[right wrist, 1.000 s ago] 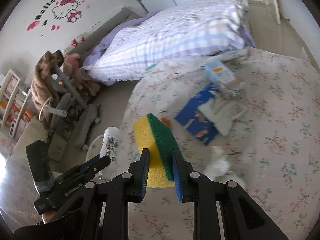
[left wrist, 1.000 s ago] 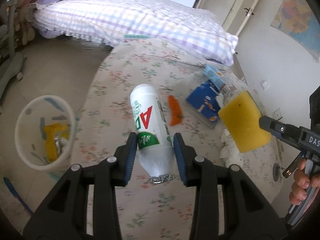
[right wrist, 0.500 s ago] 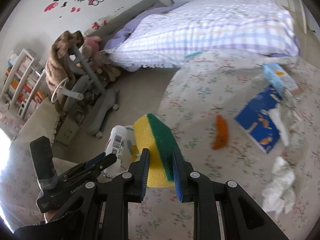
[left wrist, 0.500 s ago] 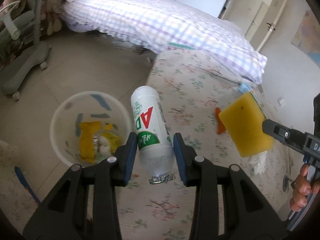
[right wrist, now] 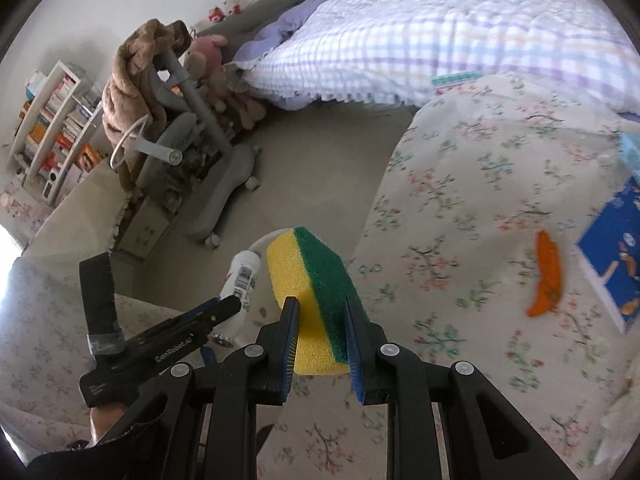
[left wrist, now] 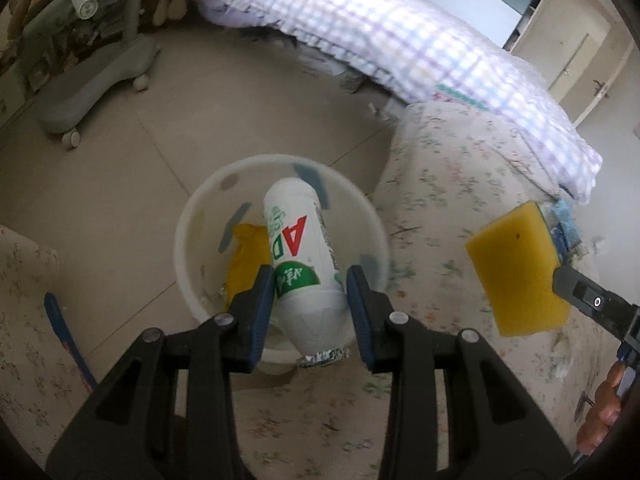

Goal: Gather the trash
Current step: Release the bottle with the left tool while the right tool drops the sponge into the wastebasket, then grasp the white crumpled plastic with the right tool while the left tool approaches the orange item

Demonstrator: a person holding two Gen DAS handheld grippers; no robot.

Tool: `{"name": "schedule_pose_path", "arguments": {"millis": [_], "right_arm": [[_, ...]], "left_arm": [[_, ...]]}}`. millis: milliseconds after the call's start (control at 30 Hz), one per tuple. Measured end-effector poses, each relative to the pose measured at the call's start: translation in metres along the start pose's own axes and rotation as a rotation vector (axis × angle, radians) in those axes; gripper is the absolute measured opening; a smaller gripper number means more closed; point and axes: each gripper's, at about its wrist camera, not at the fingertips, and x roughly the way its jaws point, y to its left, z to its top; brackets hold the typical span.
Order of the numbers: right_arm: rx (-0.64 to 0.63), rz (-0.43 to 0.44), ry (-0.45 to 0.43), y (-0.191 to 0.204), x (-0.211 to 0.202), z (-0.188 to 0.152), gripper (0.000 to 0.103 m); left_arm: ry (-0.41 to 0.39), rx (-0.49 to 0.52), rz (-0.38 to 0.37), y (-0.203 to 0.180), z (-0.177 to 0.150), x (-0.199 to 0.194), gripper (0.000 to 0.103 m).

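Left wrist view: the left gripper [left wrist: 310,300] is clamped on a white drink bottle [left wrist: 302,264], its foil-capped mouth toward the camera and its far end hanging over the open white trash bin [left wrist: 192,216] on the floor beside the floral-covered tabletop [left wrist: 460,184]. Yellow wrapping and other scraps [left wrist: 244,256] already lie in the bin, so part of the collecting looks done. Off to the right, the right gripper [left wrist: 560,280] carries a yellow sponge [left wrist: 516,268] above the cloth, a hand [left wrist: 600,412] visible on its handle. The bottle has not been let go; releasing it into the bin appears to be the step in hand.

Right wrist view: the right gripper [right wrist: 320,336] is closed on the yellow-and-green sponge [right wrist: 308,276], held above the tabletop's [right wrist: 460,208] edge with the bin's rim [right wrist: 264,242] just showing behind it. The left gripper [right wrist: 224,306] and its bottle [right wrist: 242,276] hang to the left, over the bin. Still lying on the cloth are an orange peel-like scrap [right wrist: 546,276] and a blue carton [right wrist: 612,248], with something pale at the lower right edge, too blurred to name. By this showing, two pieces are on their way to the bin and several remain to be picked up.
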Motion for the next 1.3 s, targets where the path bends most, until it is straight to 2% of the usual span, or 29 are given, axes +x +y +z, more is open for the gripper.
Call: {"name": "schedule_pose_path", "arguments": {"millis": [233,533,567,633,667,700,767,867,1033,1133,1167,1200,1233,1300], "right_arm": [[-0.002,-0.001,0.028,0.006,0.025,0.002,0.023],[-0.006,-0.008,0.026,0.008,0.029,0.0,0.023],[-0.009,-0.009,0.026,0.009,0.029,0.0,0.023],[-0.015,-0.007,0.023,0.011,0.029,0.0,0.023],[-0.02,-0.008,0.023,0.012,0.029,-0.001,0.023],[-0.024,-0.009,0.024,0.013,0.03,-0.001,0.023],[-0.031,-0.001,0.028,0.017,0.034,-0.001,0.023],[-0.031,0.026,0.039,0.023,0.043,0.0,0.023],[-0.046,0.031,0.049,0.031,0.062,-0.002,0.023],[-0.034,0.059,0.033,0.03,0.064,-0.002,0.027],[-0.028,0.071,0.032,0.03,0.063,-0.001,0.038],[-0.025,0.072,0.036,0.029,0.062,-0.001,0.059],[-0.026,0.071,0.033,0.029,0.059,-0.001,0.064],[-0.04,0.043,0.019,0.03,0.049,-0.002,0.064]], "left_arm": [[0.034,-0.006,0.011,0.015,0.001,0.014,0.037],[0.007,-0.063,0.003,0.026,0.007,0.011,0.037],[0.016,-0.072,0.01,0.027,0.008,0.011,0.042],[0.008,-0.08,0.033,0.03,0.008,0.007,0.064],[-0.004,-0.079,0.063,0.031,0.007,0.003,0.086],[-0.016,-0.078,0.111,0.033,0.006,-0.001,0.098],[-0.029,-0.072,0.16,0.036,0.004,-0.007,0.099],[-0.032,-0.072,0.191,0.044,0.002,-0.014,0.099],[-0.029,-0.09,0.182,0.05,-0.001,-0.022,0.099],[-0.035,-0.071,0.179,0.048,-0.004,-0.026,0.099],[-0.03,-0.063,0.182,0.046,-0.005,-0.026,0.099],[-0.025,-0.059,0.183,0.045,-0.006,-0.026,0.1],[-0.019,-0.055,0.18,0.044,-0.007,-0.027,0.1],[-0.016,-0.05,0.172,0.043,-0.009,-0.03,0.101]]}}
